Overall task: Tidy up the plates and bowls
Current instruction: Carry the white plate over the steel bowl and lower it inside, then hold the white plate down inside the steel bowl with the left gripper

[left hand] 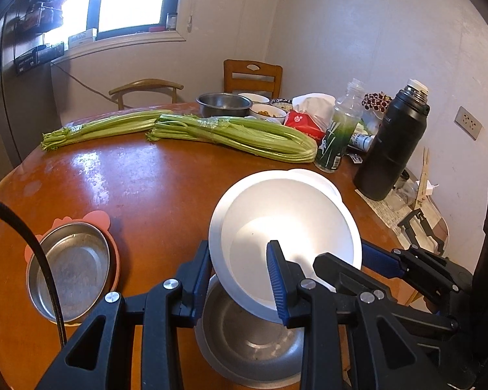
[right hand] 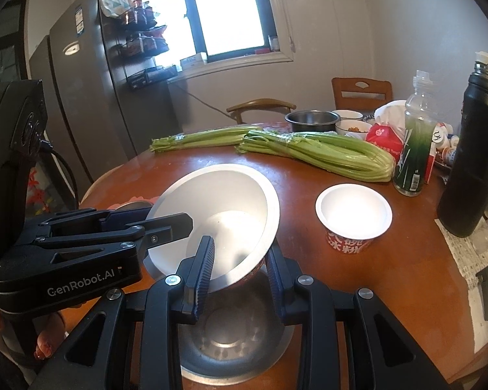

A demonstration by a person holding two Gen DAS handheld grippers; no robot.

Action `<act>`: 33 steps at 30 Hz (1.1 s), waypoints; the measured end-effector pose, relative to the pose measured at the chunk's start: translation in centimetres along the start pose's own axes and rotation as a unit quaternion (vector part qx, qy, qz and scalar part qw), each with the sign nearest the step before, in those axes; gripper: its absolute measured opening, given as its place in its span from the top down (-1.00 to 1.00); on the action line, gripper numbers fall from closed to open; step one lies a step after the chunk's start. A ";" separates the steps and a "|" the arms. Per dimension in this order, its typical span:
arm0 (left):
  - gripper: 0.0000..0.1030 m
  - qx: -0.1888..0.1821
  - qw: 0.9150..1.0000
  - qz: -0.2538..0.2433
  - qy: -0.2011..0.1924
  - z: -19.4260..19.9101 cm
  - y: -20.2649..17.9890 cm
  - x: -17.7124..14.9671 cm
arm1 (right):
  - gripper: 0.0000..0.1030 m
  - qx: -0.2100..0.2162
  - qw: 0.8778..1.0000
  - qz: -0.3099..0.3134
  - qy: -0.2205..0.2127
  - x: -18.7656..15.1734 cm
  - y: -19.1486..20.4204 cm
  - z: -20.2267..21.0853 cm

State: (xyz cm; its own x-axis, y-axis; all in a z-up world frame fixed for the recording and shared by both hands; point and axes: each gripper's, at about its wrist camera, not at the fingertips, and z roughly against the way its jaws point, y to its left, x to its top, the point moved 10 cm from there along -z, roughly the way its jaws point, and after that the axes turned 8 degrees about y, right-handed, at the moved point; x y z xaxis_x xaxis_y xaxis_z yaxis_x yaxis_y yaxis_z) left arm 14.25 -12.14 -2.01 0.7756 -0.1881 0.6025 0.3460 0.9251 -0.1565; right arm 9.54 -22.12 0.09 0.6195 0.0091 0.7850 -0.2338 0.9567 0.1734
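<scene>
The clearest text is "GenRobot.AI", in pale letters on the black body of the left gripper (right hand: 166, 224), in the right wrist view. To the right of that gripper stands a paper cup (right hand: 353, 217) with large white Chinese characters on its red wall; they cannot be made out for sure. Farther right of the gripper, a red tissue pack (right hand: 384, 139) carries a round white logo, too small to read. The green bottle (right hand: 411, 159) beside it has white markings and a barcode label, both illegible. Labels on the fridge (right hand: 81, 74) behind the gripper are blurred.
</scene>
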 end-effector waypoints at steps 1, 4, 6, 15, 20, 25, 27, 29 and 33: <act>0.35 0.001 1.000 0.000 0.002 0.0 -0.1 -0.2 | 0.34 0.000 1.000 0.000 0.000 -0.1 0.0 0.0; 0.35 0.001 1.000 0.001 0.009 -0.2 -0.2 -0.9 | 0.34 0.000 1.000 0.001 0.003 -0.7 0.1 0.1; 0.35 0.002 1.000 0.002 0.017 -0.6 -0.2 -1.5 | 0.33 0.001 1.000 0.003 0.008 -1.3 0.2 0.0; 0.34 0.008 0.998 -0.004 0.057 -3.1 -0.1 -4.4 | 0.32 0.013 0.999 -0.014 0.051 -4.9 -0.1 -1.8; 0.34 0.008 0.997 -0.001 0.077 -4.3 0.1 -5.5 | 0.31 0.011 0.998 -0.011 0.064 -6.0 0.1 -2.4; 0.34 0.007 0.996 0.000 0.092 -5.2 0.2 -6.2 | 0.31 0.010 0.997 -0.010 0.079 -6.9 0.1 -2.9; 0.34 0.007 0.995 0.001 0.095 -5.4 0.3 -6.5 | 0.31 0.011 0.996 -0.011 0.084 -7.1 0.0 -3.2; 0.34 0.008 0.995 0.001 0.100 -5.7 0.4 -6.6 | 0.31 0.011 0.996 -0.012 0.088 -7.2 0.0 -3.5; 0.34 0.011 0.995 -0.002 0.103 -5.9 0.6 -6.7 | 0.31 0.014 0.995 -0.013 0.094 -7.4 0.1 -3.8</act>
State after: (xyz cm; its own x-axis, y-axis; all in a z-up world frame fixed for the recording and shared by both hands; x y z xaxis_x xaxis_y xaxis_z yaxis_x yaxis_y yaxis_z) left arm 12.39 -12.27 -10.75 0.8666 -0.2527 0.4303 0.3393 0.9307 -0.1368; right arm 7.76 -20.99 -8.00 0.7545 0.0414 0.6550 -0.2352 0.9488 0.2109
